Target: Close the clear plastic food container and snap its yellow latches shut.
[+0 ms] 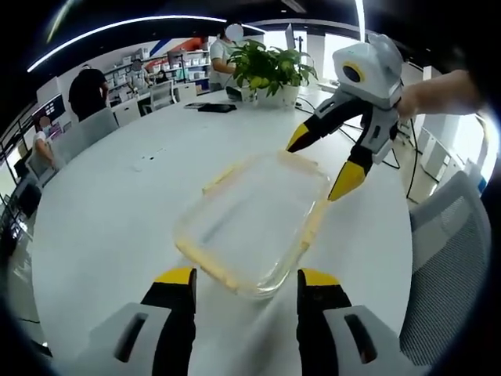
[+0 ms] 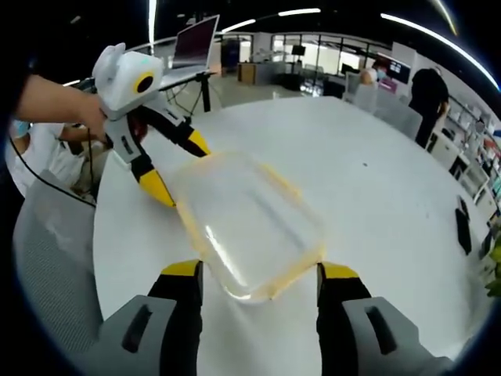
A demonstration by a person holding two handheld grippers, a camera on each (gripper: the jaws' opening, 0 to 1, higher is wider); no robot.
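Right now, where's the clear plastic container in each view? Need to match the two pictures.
Left gripper view: the clear plastic food container with yellow latches lies at centre on the round white table, just beyond this view's own tongs, with the right tongs at its far corner.
Right gripper view: the container sits centre, with the left tongs at its far-left edge.
Shared landmark: the container itself, between the two facing tongs.

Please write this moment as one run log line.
left gripper: open, near container end | right gripper: open, opposite end | container: lid on, on white table
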